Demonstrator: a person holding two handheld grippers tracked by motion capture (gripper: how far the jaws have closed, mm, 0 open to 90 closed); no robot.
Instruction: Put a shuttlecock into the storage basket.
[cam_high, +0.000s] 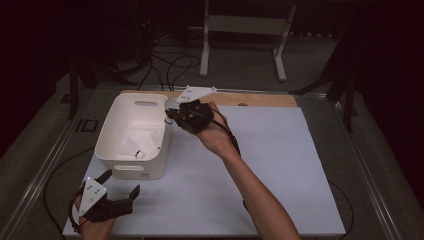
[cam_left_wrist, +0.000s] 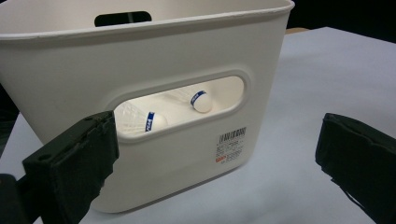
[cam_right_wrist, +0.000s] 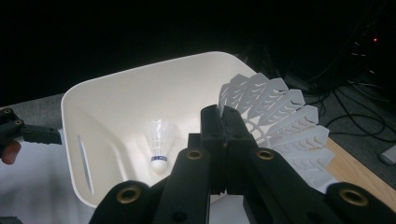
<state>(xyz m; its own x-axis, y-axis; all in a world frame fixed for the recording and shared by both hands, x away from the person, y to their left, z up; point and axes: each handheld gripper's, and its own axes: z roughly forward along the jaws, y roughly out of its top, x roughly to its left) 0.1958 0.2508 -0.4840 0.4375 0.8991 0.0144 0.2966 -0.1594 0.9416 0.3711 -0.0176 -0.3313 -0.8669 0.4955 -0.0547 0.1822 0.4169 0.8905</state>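
Left gripper view — two shuttlecocks (cam_left_wrist: 150, 121) inside bin (cam_left_wrist: 140, 60)

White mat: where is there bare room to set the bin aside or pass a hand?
The white mat is bare right of the right forearm to its right edge, and between the white bin and the near edge. It is crowded at the bin, where the right gripper holds a shuttlecock and the left gripper waits.

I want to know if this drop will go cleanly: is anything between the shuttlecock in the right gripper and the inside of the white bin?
Nothing visible. The right gripper holds the shuttlecock over the white bin's open top, with no lid on it.
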